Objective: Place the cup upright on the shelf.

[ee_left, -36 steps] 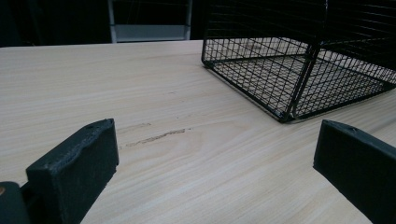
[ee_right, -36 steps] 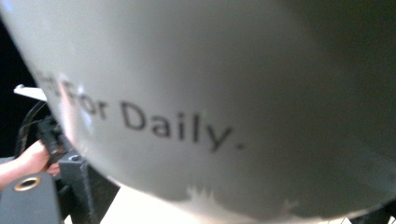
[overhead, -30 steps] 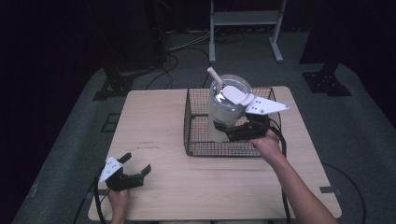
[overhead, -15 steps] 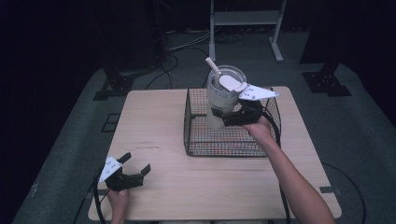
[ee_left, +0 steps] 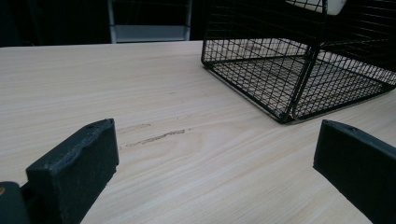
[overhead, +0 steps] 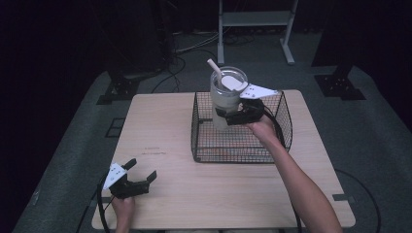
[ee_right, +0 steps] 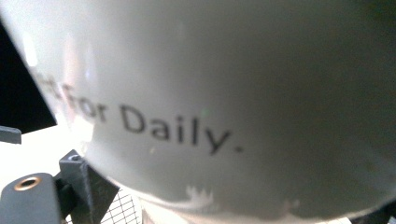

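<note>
Above the wire basket (overhead: 241, 141), at 1 o'clock on the bench (overhead: 165, 126), the right hand-held gripper (overhead: 232, 115) grasps the cup (overhead: 226, 99), now farther back than before; the left hand-held gripper (overhead: 138, 180) rests released.

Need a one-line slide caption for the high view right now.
Right gripper holds a white straw tumbler above the wire basket; left gripper rests open on the table.

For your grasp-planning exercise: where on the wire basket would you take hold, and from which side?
Grip the top rim wire of the wire basket at its left wall, coming from above. The open mesh walls are thin enough for the fingers to straddle, and the free left gripper is on that side.
</note>
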### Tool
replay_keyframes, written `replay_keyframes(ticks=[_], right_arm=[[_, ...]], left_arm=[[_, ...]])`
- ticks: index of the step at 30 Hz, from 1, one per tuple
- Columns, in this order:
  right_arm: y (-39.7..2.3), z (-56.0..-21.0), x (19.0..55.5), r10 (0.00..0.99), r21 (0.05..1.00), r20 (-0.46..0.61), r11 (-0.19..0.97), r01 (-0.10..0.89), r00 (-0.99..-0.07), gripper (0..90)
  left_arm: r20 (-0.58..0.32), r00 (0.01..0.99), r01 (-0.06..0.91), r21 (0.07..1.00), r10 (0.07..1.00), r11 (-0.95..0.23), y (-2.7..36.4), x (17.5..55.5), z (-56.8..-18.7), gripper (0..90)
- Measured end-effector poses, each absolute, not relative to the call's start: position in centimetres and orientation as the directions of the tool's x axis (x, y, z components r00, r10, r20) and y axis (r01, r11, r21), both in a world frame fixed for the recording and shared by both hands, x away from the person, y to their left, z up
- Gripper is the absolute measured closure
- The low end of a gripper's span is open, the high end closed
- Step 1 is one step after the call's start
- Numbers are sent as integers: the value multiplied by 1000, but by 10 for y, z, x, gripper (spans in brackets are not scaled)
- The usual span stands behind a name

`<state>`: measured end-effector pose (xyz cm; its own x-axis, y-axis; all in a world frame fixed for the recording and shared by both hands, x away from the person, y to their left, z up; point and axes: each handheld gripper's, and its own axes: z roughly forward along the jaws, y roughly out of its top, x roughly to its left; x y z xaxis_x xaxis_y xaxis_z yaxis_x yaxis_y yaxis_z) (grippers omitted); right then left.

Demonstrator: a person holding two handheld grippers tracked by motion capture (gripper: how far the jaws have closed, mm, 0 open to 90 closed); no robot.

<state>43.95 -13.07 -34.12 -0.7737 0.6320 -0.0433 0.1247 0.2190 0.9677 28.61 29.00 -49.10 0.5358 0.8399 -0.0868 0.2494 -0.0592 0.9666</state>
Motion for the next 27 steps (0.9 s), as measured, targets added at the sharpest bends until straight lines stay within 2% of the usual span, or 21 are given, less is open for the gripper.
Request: replay_keyframes(ticks=[9, 27], right_arm=[[-119, -358, 456, 610, 960, -12, 229, 161, -793, 88], [-103, -386, 471, 582, 932, -27, 309, 190, -813, 88]], left_arm=[[-89, 537, 249, 967, 839, -57, 290, 286, -491, 0], [-88, 539, 248, 967, 838, -57, 291, 286, -491, 0]])
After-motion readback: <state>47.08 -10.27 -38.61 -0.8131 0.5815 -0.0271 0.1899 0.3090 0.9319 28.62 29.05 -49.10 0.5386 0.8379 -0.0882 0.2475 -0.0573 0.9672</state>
